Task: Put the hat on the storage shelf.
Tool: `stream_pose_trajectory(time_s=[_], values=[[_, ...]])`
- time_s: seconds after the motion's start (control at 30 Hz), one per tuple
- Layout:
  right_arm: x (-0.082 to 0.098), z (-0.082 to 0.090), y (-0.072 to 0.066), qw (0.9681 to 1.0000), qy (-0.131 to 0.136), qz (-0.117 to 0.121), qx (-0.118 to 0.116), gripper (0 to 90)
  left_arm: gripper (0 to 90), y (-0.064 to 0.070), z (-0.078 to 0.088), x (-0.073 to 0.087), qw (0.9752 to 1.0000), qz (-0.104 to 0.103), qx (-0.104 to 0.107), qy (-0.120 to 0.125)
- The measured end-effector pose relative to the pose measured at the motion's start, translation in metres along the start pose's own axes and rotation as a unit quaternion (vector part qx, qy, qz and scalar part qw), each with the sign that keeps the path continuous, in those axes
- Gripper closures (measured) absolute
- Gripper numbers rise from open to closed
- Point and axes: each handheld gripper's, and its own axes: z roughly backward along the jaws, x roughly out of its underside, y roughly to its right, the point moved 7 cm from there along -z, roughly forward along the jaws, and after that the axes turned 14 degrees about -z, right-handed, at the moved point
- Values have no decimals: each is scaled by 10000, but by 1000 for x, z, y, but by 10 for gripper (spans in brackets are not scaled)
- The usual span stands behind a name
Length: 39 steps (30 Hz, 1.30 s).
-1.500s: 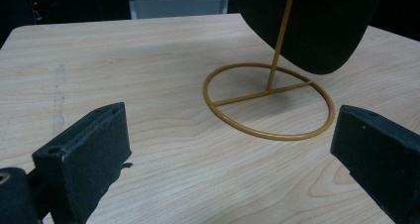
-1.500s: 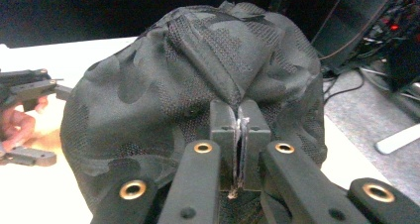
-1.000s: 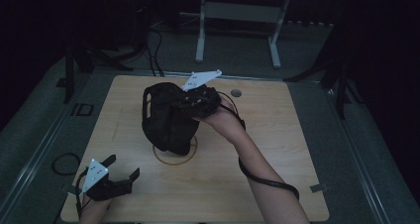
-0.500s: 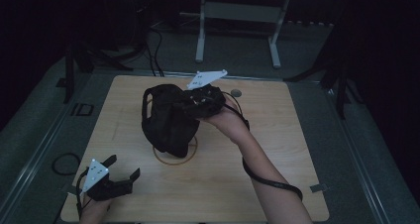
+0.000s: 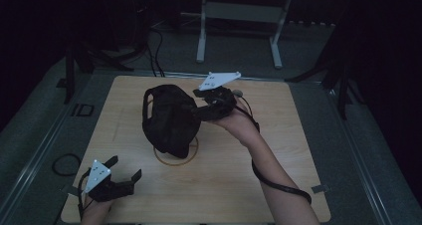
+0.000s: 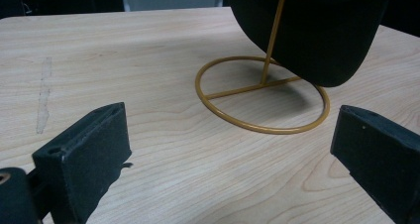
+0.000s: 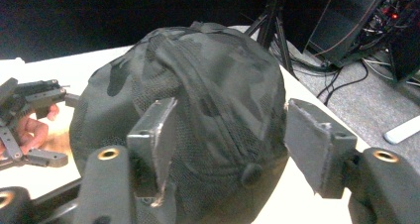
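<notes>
A black camouflage cap (image 5: 169, 118) hangs on a gold wire stand (image 5: 174, 164) at the middle of the wooden table (image 5: 278, 150). My right gripper (image 5: 201, 110) is at the cap's right side. In the right gripper view this gripper (image 7: 233, 149) is open, its jaws on either side of the cap (image 7: 208, 85). My left gripper (image 5: 124, 167) lies open near the table's front left corner. In the left gripper view its jaws (image 6: 228, 154) stand wide apart with nothing between them, facing the stand's ring (image 6: 267, 131) and the cap's lower edge (image 6: 317, 30).
A small round disc (image 5: 238, 92) lies on the table behind the right gripper. A metal frame (image 5: 201, 31) stands on the floor beyond the far edge. A cable loop (image 5: 64, 163) lies off the table's left side.
My right gripper has shifted slightly to the right beside the cap. The cap stays on the stand, and the left gripper has not moved.
</notes>
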Motion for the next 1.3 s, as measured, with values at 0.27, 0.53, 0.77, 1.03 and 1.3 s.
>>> stream_pose_trajectory(time_s=[0.27, 0.53, 0.77, 1.03, 1.3], values=[[8, 8, 4, 9999, 59, -109, -118, 226, 23, 1, 0, 1, 10000, 0, 23, 8], [25, 12, 12, 9996, 17, -175, -234, 139, 23, 2, -1, 1, 10000, -13, 60, -2], [39, 12, 23, 9995, 120, -258, -167, 139, 23, 2, -1, 1, 10000, 5, 48, 12], [58, 11, 36, 9994, 41, -337, -57, 139, 23, 2, -1, 2, 10000, -32, 47, -25], [73, 8, 45, 9991, -20, -416, 16, 139, 23, 1, 0, 2, 10000, -9, 43, -4]])
